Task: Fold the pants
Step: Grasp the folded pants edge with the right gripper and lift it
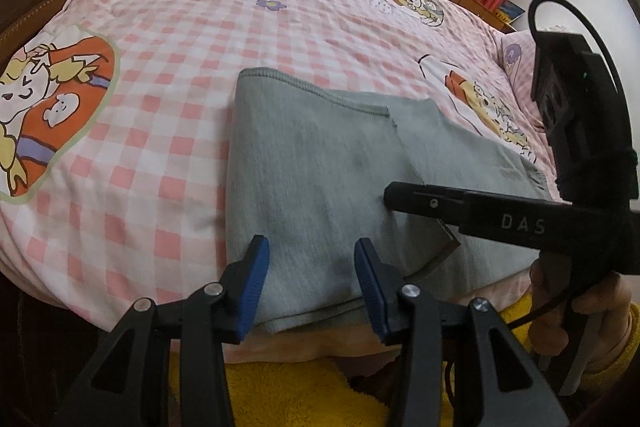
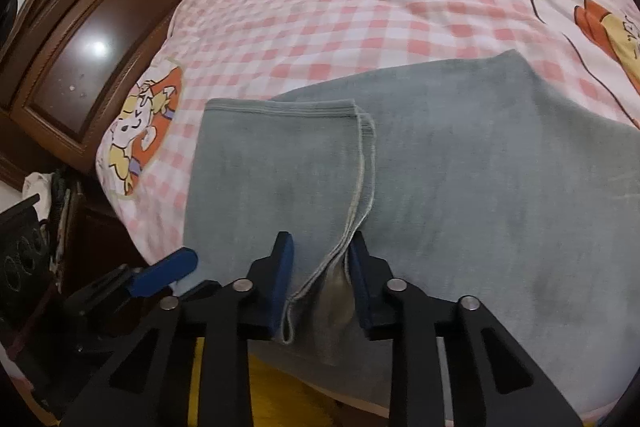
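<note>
- The right gripper [image 2: 318, 275] has its jaws parted around a stitched edge of the pants [image 2: 460, 195]; the blue pads stand on either side of that seam, and the frames do not settle whether they touch the cloth. Nothing is pinched yet.
- The left gripper [image 1: 310, 279] is also released, jaws apart over the pants' near left corner, holding nothing.
- The pants [image 1: 320, 167] lie flat at the near edge of the bed [image 1: 192, 39], straight ahead of both grippers. A folded layer lies over their left part, its hemmed end away from the grippers.
- The pants' long axis appears to run across to the right. The right gripper looks nearer the loose seam edge, so it is the likelier one to lift it.
- The pants are soft grey-green knit, matte, limp, with pale stitching along the edges.
- The bed cover is pink-and-white check cotton with cartoon prints, slightly rumpled.
</note>
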The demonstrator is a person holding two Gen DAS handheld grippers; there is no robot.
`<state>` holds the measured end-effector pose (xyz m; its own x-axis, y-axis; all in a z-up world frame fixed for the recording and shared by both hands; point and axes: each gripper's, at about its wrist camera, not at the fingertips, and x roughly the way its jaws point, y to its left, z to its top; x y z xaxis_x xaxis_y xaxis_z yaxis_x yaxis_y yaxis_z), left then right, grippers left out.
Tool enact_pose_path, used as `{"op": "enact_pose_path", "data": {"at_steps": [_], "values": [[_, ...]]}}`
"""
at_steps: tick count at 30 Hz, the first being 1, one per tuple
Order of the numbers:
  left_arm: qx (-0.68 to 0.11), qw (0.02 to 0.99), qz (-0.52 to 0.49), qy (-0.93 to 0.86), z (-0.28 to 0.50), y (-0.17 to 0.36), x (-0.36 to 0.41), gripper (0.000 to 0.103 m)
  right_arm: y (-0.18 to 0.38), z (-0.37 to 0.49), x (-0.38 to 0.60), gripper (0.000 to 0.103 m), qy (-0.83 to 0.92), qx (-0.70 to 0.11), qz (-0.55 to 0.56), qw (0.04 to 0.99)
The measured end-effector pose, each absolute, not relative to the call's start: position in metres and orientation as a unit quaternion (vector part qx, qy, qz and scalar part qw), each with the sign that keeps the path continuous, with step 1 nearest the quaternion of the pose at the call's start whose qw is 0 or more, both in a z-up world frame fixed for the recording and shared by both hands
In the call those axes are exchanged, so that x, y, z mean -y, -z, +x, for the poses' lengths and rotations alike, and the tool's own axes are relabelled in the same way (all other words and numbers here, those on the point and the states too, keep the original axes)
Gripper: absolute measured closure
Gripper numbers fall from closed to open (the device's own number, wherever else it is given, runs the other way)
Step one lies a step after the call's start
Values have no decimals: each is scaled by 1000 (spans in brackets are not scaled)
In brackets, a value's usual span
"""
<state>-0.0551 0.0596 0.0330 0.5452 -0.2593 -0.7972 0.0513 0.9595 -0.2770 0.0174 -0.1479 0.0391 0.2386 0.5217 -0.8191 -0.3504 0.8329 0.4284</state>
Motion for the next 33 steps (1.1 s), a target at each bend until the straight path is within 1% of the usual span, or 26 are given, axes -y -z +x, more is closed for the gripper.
{"op": "enact_pose_path", "data": {"at_steps": [1,2,3,6,11,18,24,33], "values": [[-468,872,-112,89,-55,-33,-60,57,-39,18,147,87,-277,-550,76,784],[-467,872,-113,89,-56,-33,-60,57,-40,17,148,91,-276,-548,76,786],[-467,873,-113,89,-56,-34,-60,57,-42,17,150,98,-276,-545,77,788],[-463,874,-113,90,-58,-37,-61,57,-51,16,157,98,-284,-531,94,792],[-441,885,-122,88,-67,-53,-70,56,-83,10,173,98,-291,-496,96,813],[-415,897,-135,65,-72,-74,-91,52,-135,-1,202,98,-288,-448,100,841],[-419,896,-135,60,-69,-72,-91,52,-169,-10,231,98,-272,-413,92,864],[-423,894,-118,86,-65,-71,-68,52,-199,-15,282,98,-241,-391,113,881]]}}
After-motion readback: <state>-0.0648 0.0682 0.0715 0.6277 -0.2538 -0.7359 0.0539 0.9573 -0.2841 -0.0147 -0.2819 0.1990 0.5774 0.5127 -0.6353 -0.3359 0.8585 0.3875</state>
